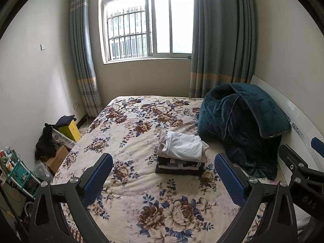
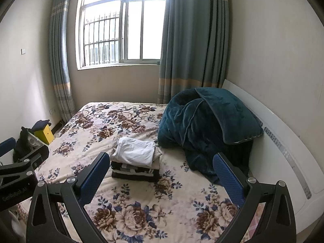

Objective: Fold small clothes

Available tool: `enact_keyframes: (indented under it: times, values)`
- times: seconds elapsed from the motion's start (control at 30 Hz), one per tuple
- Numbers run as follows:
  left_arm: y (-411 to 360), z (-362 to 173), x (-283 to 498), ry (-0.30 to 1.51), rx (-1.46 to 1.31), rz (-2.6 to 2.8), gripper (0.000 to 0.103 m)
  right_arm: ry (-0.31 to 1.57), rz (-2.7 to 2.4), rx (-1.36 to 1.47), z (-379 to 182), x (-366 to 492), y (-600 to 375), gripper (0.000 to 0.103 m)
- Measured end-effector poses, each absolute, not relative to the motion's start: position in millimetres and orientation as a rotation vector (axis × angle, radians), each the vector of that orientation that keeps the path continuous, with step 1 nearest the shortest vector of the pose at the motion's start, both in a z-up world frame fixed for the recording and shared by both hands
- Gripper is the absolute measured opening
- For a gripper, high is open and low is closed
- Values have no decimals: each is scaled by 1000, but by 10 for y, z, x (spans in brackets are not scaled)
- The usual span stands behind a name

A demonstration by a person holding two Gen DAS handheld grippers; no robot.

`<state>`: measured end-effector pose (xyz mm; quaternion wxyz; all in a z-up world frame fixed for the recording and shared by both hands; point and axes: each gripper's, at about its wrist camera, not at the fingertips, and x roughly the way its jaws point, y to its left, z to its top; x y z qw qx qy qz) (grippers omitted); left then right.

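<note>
Overexposed window [image 1: 147,24], fisheye-bent edges

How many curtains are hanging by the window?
2. One curtain hangs left of the window, and the other curtain hangs on its right, behind the teal blanket heaped on the bed.

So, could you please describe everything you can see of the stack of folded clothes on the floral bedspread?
The stack of folded clothes sits mid-bed on the floral bedspread, just left of the heaped teal plush blanket. A loosely folded white garment tops it, over beige pieces, then black-and-white patterned ones, with a dark one at the bottom. Neither gripper touches it.
</note>
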<state>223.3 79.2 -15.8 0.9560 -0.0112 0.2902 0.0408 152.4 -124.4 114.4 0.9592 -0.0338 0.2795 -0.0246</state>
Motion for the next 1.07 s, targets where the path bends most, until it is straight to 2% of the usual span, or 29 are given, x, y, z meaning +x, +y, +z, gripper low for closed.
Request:
enact_keyframes:
  times: [1.07]
  values:
    - [788, -144, 2057, 556, -30, 123, 103, 569, -40, -68, 1163, 1504, -1222, 103]
